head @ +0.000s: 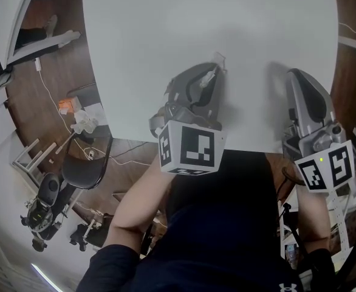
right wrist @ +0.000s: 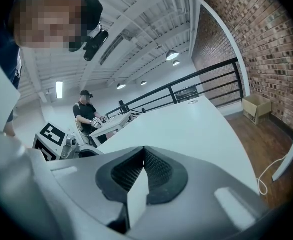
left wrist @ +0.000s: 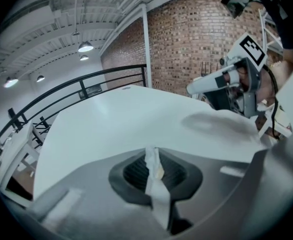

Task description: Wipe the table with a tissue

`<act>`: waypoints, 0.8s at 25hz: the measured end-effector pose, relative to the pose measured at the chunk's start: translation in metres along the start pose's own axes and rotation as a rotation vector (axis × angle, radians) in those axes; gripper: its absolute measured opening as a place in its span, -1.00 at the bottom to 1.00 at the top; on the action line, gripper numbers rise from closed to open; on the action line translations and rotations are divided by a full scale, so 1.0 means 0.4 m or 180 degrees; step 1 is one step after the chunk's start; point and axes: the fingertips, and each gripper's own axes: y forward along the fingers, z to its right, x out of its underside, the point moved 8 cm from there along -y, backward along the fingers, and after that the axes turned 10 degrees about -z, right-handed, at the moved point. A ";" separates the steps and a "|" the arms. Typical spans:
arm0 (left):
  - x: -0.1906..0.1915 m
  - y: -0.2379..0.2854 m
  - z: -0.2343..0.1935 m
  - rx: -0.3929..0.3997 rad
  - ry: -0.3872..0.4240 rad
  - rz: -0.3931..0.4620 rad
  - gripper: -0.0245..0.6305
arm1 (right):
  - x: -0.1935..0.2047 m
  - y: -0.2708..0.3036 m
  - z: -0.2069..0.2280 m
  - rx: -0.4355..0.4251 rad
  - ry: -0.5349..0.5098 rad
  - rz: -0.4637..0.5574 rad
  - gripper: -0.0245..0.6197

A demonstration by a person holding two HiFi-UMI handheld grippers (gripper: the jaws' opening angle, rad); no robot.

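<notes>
1. My left tool [left wrist: 149, 153] is pressed together on a crumpled white tissue [left wrist: 155, 184]. A strip of it runs along the seam and out past the tips.
2. My right tool [right wrist: 145, 150] is pressed together. I can make out nothing held in it.
3. Both tools sit low over the white table [head: 166, 29], near its front edge, with the left tool angled toward the right one.
4. I cannot tell whether the tissue touches the table.
</notes>
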 end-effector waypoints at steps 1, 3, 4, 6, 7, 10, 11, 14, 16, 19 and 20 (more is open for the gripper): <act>0.005 -0.012 -0.004 -0.0008 -0.0018 0.0007 -0.86 | -0.003 0.001 -0.006 -0.0004 -0.0011 0.0008 -0.89; 0.018 -0.037 -0.012 -0.0019 -0.0058 0.0014 -0.86 | -0.009 0.003 -0.019 -0.0018 -0.0036 0.0026 -0.89; 0.026 -0.051 -0.018 -0.0029 -0.0078 0.0016 -0.86 | -0.012 0.005 -0.027 -0.0027 -0.0049 0.0035 -0.89; 0.039 -0.084 -0.030 -0.0055 -0.0122 0.0018 -0.86 | -0.020 0.006 -0.049 -0.0049 -0.0083 0.0050 -0.89; 0.045 -0.102 -0.036 -0.0069 -0.0146 0.0020 -0.86 | -0.025 0.006 -0.062 -0.0058 -0.0105 0.0053 -0.89; 0.055 -0.160 -0.052 -0.0086 -0.0213 0.0046 -0.86 | -0.040 0.004 -0.105 -0.0078 -0.0196 0.0053 -0.89; 0.056 -0.180 -0.055 -0.0089 -0.0224 0.0064 -0.86 | -0.047 0.002 -0.120 -0.0082 -0.0231 0.0057 -0.89; 0.054 -0.242 -0.064 -0.0117 -0.0246 0.0129 -0.86 | -0.078 -0.010 -0.163 -0.0081 -0.0307 0.0078 -0.89; 0.048 -0.276 -0.071 -0.0138 -0.0274 0.0190 -0.86 | -0.104 -0.019 -0.185 -0.0082 -0.0355 0.0115 -0.89; 0.042 -0.319 -0.080 -0.0148 -0.0316 0.0299 -0.86 | -0.133 -0.030 -0.216 -0.0084 -0.0469 0.0169 -0.89; 0.043 -0.337 -0.082 -0.0141 -0.0327 0.0323 -0.86 | -0.139 -0.036 -0.230 -0.0077 -0.0499 0.0169 -0.89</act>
